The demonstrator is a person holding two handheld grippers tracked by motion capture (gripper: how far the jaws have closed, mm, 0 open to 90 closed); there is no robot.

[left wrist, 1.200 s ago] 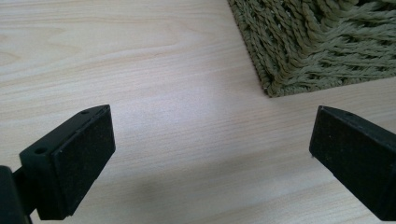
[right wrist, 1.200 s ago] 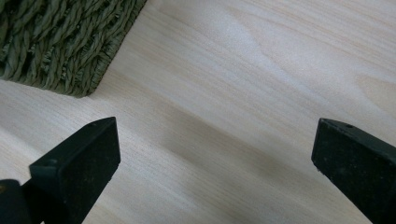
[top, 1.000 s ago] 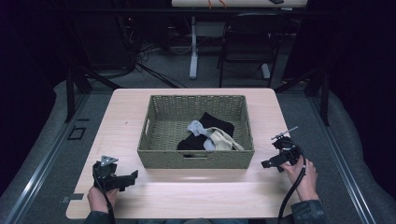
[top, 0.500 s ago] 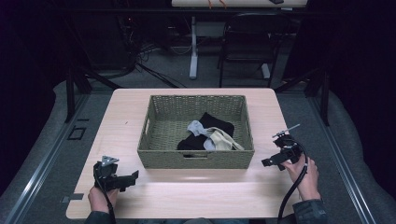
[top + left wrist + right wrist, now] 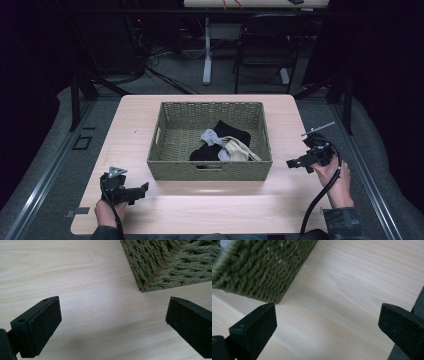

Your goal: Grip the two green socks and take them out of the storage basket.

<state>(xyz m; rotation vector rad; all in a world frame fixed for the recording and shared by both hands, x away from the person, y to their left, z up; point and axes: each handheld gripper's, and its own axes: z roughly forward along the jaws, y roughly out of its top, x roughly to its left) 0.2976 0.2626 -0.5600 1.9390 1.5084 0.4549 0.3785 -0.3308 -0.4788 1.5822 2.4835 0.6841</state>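
A: Layout?
B: Pale wood-grain table. Rectangular woven basket sits centre, long axis left-right, holding crumpled clothes.
A: Grippers?
B: Left gripper and right gripper flank it, jaws spread wide, empty.

olive woven basket, pale wood table

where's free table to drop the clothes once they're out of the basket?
Bare wood: the wide front strip of the light wooden table between the left gripper and right gripper; narrower strips flank the green woven basket. Crowded: the basket's front right, piled with black, grey and cream clothes.
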